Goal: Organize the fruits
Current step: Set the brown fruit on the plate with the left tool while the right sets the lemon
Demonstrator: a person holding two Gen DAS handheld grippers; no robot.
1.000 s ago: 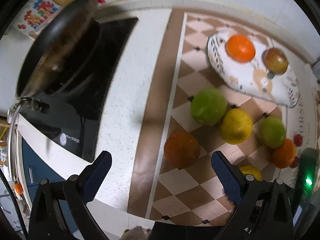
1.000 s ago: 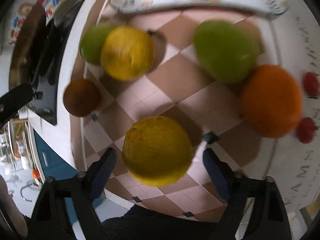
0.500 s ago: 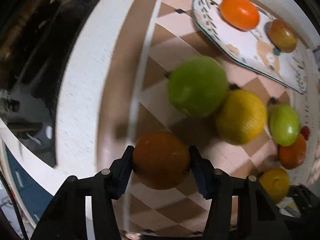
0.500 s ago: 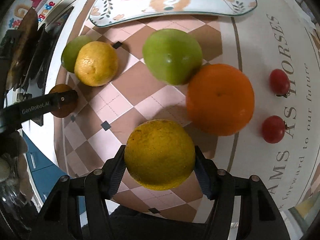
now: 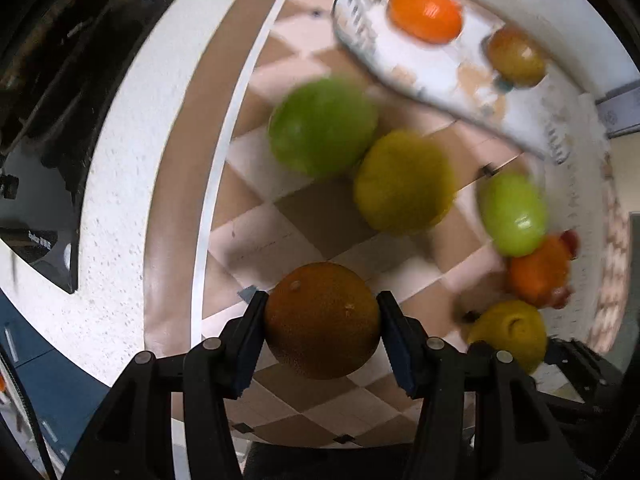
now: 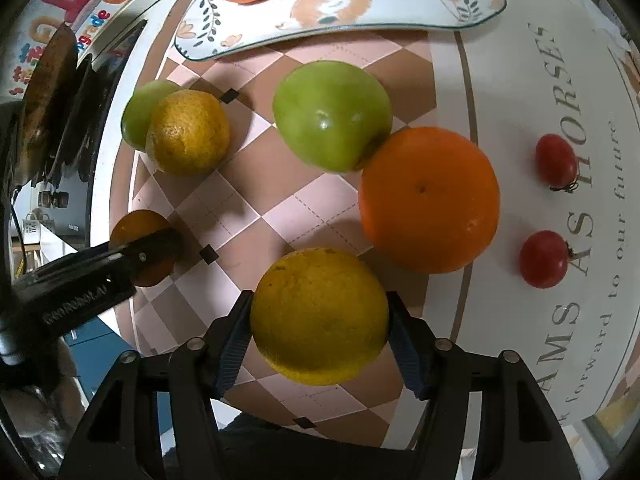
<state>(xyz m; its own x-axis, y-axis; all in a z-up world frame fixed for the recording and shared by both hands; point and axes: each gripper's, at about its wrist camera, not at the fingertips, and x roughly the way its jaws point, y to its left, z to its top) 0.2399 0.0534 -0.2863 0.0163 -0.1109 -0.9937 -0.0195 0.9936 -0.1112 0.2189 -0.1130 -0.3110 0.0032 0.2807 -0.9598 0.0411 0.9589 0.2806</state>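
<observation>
We find the left gripper (image 5: pixel 322 322) clamped on a dark orange (image 5: pixel 322 320), the right gripper (image 6: pixel 320 316) on a yellow citrus (image 6: pixel 320 316). Plate (image 6: pixel 440 8) lies ahead; round skins risk slipping.

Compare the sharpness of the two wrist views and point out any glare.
Left wrist view: background fruit and plate smeared by motion blur, while the gripped dark orange stays crisp; glare on the plated orange. Right wrist view: sharp throughout, small highlights on the green apple, strong fisheye bending at the edges.
</observation>
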